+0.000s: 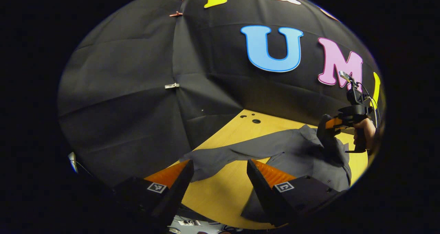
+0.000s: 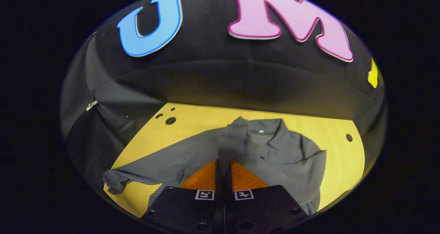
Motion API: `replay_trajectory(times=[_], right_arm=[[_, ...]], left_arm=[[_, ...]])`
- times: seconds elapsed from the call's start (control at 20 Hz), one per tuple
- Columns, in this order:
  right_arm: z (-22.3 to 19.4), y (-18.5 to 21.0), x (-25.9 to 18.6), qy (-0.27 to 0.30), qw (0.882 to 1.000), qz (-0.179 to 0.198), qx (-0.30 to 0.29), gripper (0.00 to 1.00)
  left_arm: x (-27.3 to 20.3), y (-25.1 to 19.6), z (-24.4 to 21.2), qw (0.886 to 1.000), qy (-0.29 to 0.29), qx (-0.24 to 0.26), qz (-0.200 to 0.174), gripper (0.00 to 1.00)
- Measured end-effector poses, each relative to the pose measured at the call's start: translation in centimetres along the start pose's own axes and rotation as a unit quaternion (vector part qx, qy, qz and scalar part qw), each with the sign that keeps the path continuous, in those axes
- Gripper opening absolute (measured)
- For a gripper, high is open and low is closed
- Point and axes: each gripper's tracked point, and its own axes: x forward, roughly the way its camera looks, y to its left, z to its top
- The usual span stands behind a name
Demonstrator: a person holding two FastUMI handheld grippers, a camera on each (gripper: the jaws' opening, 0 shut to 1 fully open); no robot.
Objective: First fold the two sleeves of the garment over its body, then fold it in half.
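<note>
Grey garment spread on yellow wooden worktop, one sleeve outstretched; right gripper pinching a raised fold of fabric; left gripper spread wide above worktop; black cloth wall behind.

**Left gripper open above the table, right gripper pinching the shirt**

The left gripper hangs above the near part of the wooden table, its two fingers spread wide with nothing between them. Beyond its tips one long sleeve of the grey shirt lies stretched out flat across the tabletop towards the left, its cuff near the table's edge. The body of the shirt lies rumpled to the right. Farther off at the right, a hand holds the right gripper, which pinches a raised fold of the shirt's cloth. A few small holes mark the far part of the table.
</note>
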Motion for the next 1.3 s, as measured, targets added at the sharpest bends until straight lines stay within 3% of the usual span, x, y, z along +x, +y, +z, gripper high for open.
replay_trajectory(times=[0.2,0.45,0.5,0.55,0.8,1.3], right_arm=[[-4.0,5.0,4.5,0.040,0.999,0.014,-0.028,0.14],[-7.9,10.8,5.0,0.080,0.994,0.059,-0.046,0.19],[-8.4,11.7,4.5,0.081,0.992,0.072,-0.059,0.39],[-8.9,12.5,3.9,0.080,0.991,0.082,-0.072,0.44],[-11.3,12.3,-0.5,0.079,0.987,0.096,-0.101,1.00],[-12.4,2.7,-9.3,0.049,0.995,0.018,-0.085,0.99]], left_arm=[[-1.0,2.5,-1.9,0.999,0.018,-0.014,0.032,0.98],[-1.2,3.9,-2.8,0.998,0.024,-0.033,0.048,0.98],[-0.9,4.0,-2.7,0.998,0.023,-0.033,0.048,0.98],[-0.5,4.1,-2.8,0.998,0.022,-0.033,0.048,0.98],[2.7,5.3,-2.4,0.998,0.018,-0.030,0.046,0.98],[15.0,9.1,-4.5,0.995,0.056,-0.051,0.071,0.98]])
